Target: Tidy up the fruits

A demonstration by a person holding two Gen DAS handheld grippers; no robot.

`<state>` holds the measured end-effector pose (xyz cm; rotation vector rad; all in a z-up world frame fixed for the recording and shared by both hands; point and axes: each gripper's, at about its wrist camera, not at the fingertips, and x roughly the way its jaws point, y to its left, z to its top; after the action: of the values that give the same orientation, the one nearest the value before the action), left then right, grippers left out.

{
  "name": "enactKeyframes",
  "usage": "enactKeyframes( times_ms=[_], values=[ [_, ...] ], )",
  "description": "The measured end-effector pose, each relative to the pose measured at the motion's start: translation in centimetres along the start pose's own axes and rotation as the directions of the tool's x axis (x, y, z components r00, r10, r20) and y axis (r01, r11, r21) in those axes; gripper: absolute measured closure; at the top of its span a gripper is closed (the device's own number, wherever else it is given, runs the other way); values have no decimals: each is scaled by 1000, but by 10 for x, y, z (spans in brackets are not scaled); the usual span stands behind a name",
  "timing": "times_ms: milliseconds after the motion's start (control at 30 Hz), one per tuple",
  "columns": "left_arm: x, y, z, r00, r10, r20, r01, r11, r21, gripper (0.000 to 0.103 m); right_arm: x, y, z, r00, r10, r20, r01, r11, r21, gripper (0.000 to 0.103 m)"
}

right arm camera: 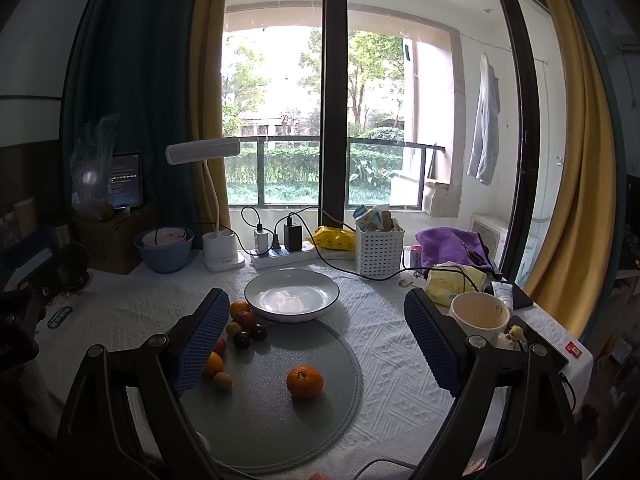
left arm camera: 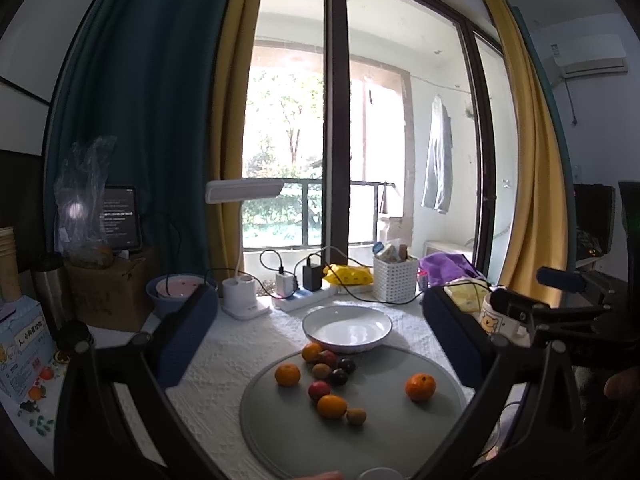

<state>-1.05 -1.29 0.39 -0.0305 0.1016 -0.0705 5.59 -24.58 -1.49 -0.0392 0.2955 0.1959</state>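
Both grippers hang wide apart, empty. Right gripper (right arm camera: 312, 344) sits nearest the lone orange (right arm camera: 305, 381) on the grey mat (right arm camera: 280, 432) — dead ahead, btwn its fingers, nothing in the way. Left gripper (left arm camera: 320, 340) faces the fruit cluster (left arm camera: 326, 376). Beyond, w/ rim touching the mat — empty white plate (right arm camera: 291, 295).

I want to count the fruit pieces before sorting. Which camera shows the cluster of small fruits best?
The left wrist view: the small fruit cluster lies unobstructed on the grey mat. In the right wrist view, the right gripper's left finger hides part of it.
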Motion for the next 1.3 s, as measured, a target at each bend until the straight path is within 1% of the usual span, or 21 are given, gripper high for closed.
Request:
enactKeyframes(
  times_ms=[733,833,933,1067,1167,1300],
  values=[
    [0,-1,-2,1000,-1,2,1,1000,-2,0,0,-1,0,1000,4,-12,-4,1000,0,12],
    [2,-2,-4,1000,-8,-9,8,1000,-1,0,3,-3,-1,1000,6,-18,-6,1000,-2,12],
    [12,-4,-11,999,-18,-50,18,1000,0,0,12,-10,-5,999,-5,-42,6,1000,18,12],
    [34,-9,-23,990,-23,-137,23,1000,-7,0,31,-17,-16,995,-6,-99,9,1000,28,12],
    [53,-11,-35,977,-18,-210,16,1000,-14,0,49,-21,-26,988,10,-156,-3,999,44,12],
    [77,-12,-54,951,-9,-308,5,1000,-15,0,70,-21,-38,975,34,-219,-23,998,52,12]
  ],
)
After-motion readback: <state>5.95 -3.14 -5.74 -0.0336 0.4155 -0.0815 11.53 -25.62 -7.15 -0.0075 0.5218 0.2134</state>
